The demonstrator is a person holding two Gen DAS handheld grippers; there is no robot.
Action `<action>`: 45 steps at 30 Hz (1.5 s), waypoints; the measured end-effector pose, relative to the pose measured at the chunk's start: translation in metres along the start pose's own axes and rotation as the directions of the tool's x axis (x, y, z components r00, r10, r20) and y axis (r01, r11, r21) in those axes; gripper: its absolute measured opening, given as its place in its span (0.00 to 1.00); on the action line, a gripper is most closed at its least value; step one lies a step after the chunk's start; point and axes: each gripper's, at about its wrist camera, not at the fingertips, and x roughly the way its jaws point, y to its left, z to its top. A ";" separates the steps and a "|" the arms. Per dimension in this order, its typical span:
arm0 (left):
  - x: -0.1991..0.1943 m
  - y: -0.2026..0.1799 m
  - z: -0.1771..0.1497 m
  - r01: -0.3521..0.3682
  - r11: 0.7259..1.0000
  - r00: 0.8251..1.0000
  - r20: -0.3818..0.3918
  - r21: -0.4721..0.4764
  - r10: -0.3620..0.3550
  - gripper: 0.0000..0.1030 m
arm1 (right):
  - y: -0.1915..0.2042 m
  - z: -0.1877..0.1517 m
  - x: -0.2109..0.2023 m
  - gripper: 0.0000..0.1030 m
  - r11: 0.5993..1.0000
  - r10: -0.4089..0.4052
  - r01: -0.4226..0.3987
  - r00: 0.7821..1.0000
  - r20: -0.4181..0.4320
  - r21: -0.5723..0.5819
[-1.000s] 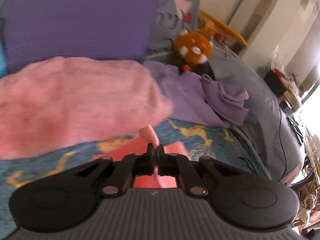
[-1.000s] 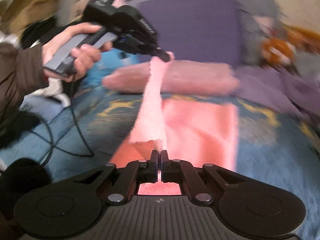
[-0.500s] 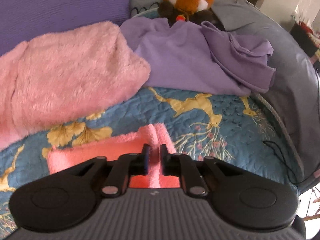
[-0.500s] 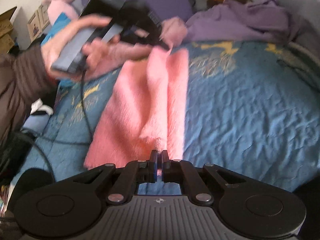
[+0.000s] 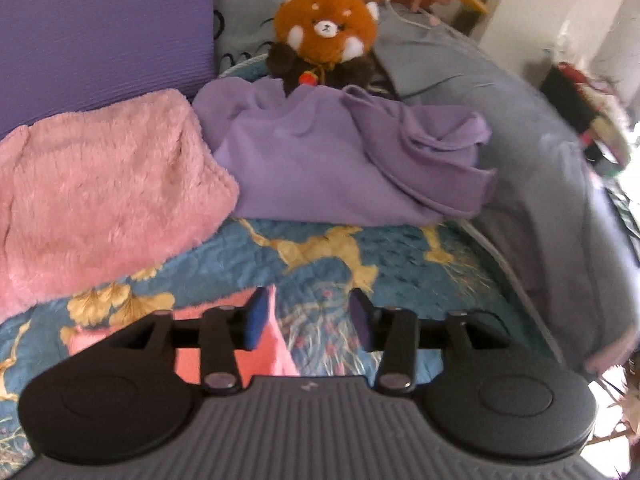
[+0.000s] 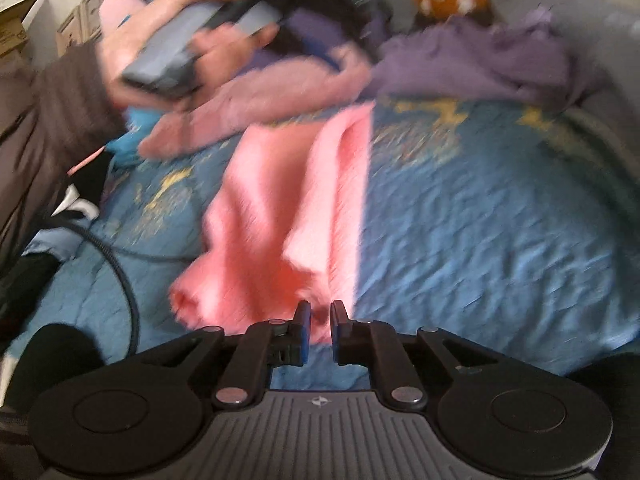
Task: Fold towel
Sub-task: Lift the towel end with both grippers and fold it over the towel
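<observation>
A: Both let go! Half a second back the left gripper point(image 5: 306, 314) pinched the pink towel's point(image 6: 288, 216) corner; now its jaws stand wide apart, the corner lying just under its left finger.

B: Same on the right gripper point(image 6: 318, 326): jaws parted, nothing between them, where they were clamped on the fabric before.

A: The person's left hand point(image 6: 168, 40) sits raised, well ahead and left of the right gripper, wrapped round its handle, brown sleeve point(image 6: 48, 120) behind.

B: The towel lies on the blue quilt point(image 6: 480, 232) straight ahead of the right gripper, doubled lengthwise, I think, though the blur is heavy.

A: Beyond the left gripper: fluffy pink blanket point(image 5: 104, 192), purple cloth point(image 5: 328, 160), red panda plush point(image 5: 326, 36).
</observation>
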 end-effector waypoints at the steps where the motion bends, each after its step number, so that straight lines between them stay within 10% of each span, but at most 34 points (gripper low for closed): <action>1: -0.013 0.004 -0.008 -0.020 0.999 1.000 0.011 0.029 0.020 0.74 | 0.000 0.002 -0.005 0.19 1.000 -0.020 0.020 1.000 0.019 -0.009; 10: -0.089 0.068 -0.119 -0.202 0.975 0.971 -0.115 0.094 0.212 0.91 | 0.008 0.031 -0.008 0.27 0.989 -0.101 0.113 0.987 0.121 -0.097; 16: -0.071 0.080 -0.182 -0.166 0.984 0.961 -0.235 -0.062 0.147 0.93 | 0.044 0.075 0.042 0.40 0.945 -0.067 0.112 0.986 0.153 -0.306; 23: -0.029 0.061 -0.199 -0.172 0.981 0.954 -0.261 -0.086 0.145 0.93 | 0.046 0.126 0.133 0.39 0.953 -0.128 0.114 0.991 -0.033 -0.282; 26: -0.022 0.063 -0.207 -0.212 0.975 0.946 -0.264 -0.061 0.190 0.99 | 0.023 0.137 0.154 0.02 0.980 -0.122 0.100 0.985 -0.119 -0.173; 37: -0.041 0.076 -0.228 -0.253 0.963 0.942 -0.249 -0.089 0.224 1.00 | 0.014 0.166 0.142 0.04 0.986 -0.008 0.000 0.999 -0.048 -0.167; 45: -0.046 0.064 -0.230 -0.285 0.958 0.932 -0.244 -0.037 0.268 1.00 | -0.004 0.156 0.135 0.15 0.947 -0.260 0.251 0.965 -0.021 -0.200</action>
